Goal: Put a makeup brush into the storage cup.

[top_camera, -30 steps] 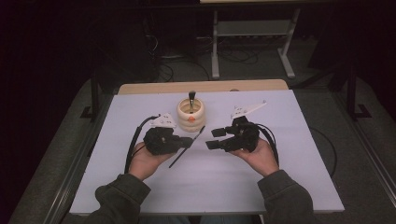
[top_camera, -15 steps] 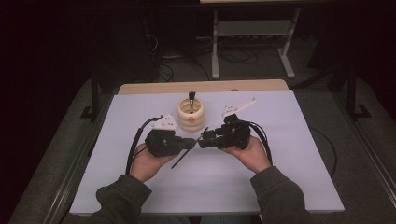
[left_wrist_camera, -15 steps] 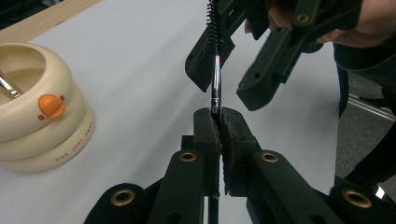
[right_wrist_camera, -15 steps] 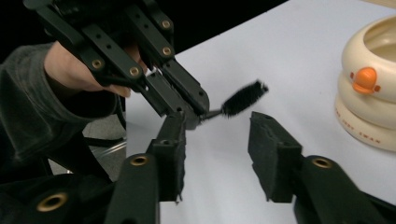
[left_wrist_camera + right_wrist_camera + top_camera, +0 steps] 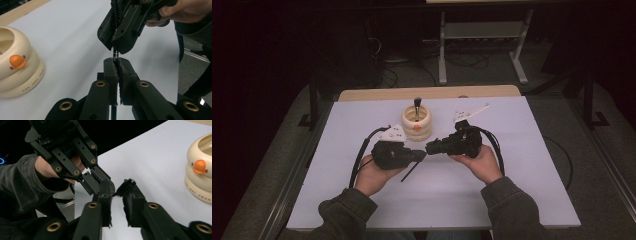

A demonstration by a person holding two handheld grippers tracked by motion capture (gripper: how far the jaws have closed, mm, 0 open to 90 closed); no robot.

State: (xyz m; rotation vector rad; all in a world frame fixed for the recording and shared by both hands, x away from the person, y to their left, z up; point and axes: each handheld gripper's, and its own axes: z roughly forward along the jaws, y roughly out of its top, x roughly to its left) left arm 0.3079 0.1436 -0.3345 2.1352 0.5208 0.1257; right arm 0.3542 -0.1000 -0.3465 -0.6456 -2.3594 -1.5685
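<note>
Above a white bench [image 5: 512,200], a person brings two hand-held claws tip to tip. The left claw [image 5: 418,155] is pressed together on a thin black brush [image 5: 410,170], its handle slanting down toward the bench. The right claw [image 5: 432,147], jaws spread, sits around the bristle end. This looks like a handover midway: no grip taken yet. A cream duck-faced pot [image 5: 416,123] stands just behind.

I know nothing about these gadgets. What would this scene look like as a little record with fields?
Table: white top, person seated at it
Pot: cream, duck face, near the table's far edge
Second brush: standing in the pot
Left gripper: shut on a thin brush
Right gripper: open, jaws either side of the thin brush's bristles
Grippers: tips meeting mid-table
</note>
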